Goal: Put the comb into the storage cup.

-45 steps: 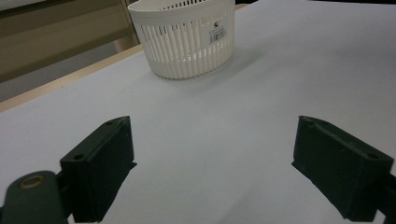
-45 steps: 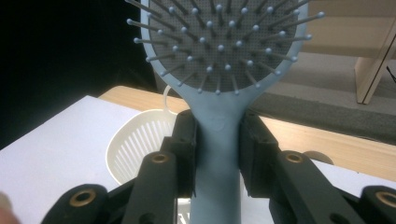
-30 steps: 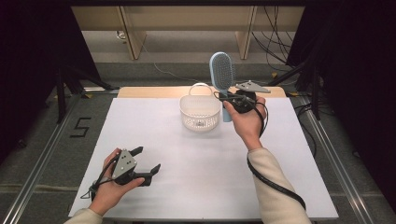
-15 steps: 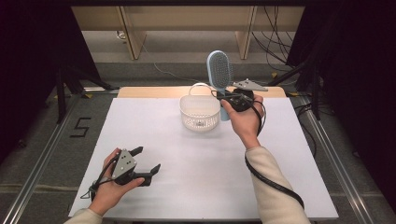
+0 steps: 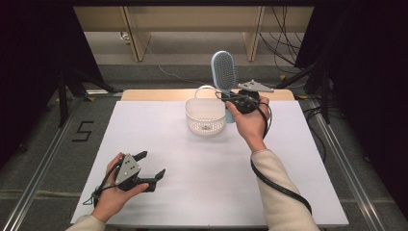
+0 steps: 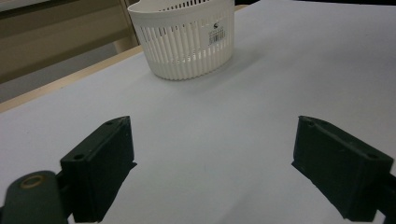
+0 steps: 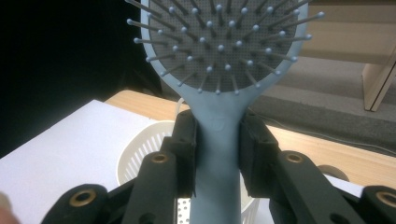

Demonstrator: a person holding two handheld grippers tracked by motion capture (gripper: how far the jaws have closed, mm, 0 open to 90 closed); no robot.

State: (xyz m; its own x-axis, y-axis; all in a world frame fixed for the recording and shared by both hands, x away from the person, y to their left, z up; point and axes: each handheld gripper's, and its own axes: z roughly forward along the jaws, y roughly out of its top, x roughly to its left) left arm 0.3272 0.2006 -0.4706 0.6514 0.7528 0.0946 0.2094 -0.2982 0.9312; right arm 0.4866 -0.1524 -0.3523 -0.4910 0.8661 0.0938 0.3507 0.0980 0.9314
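Note:
A light blue hairbrush (image 5: 224, 71) stands upright with its bristled head on top, just right of a white slotted basket (image 5: 204, 126). My right gripper (image 5: 230, 102) is shut on the brush's handle; in the right gripper view the handle (image 7: 218, 140) is pinched between both jaws, and the basket (image 7: 135, 156) lies below and behind. My left gripper (image 5: 152, 163) rests on the white table near the front left, open with nothing between its jaws. Far ahead in the left gripper view (image 6: 215, 168) sits the basket (image 6: 187, 42).
The white tabletop (image 5: 159, 130) has a wooden strip (image 5: 154, 95) along its far edge. Metal rails (image 5: 48, 149) run down both sides. Cables (image 5: 284, 43) and dark stands are on the floor beyond the table.
The brush head has leaned slightly to the left, toward the basket. Both hands have otherwise kept still.

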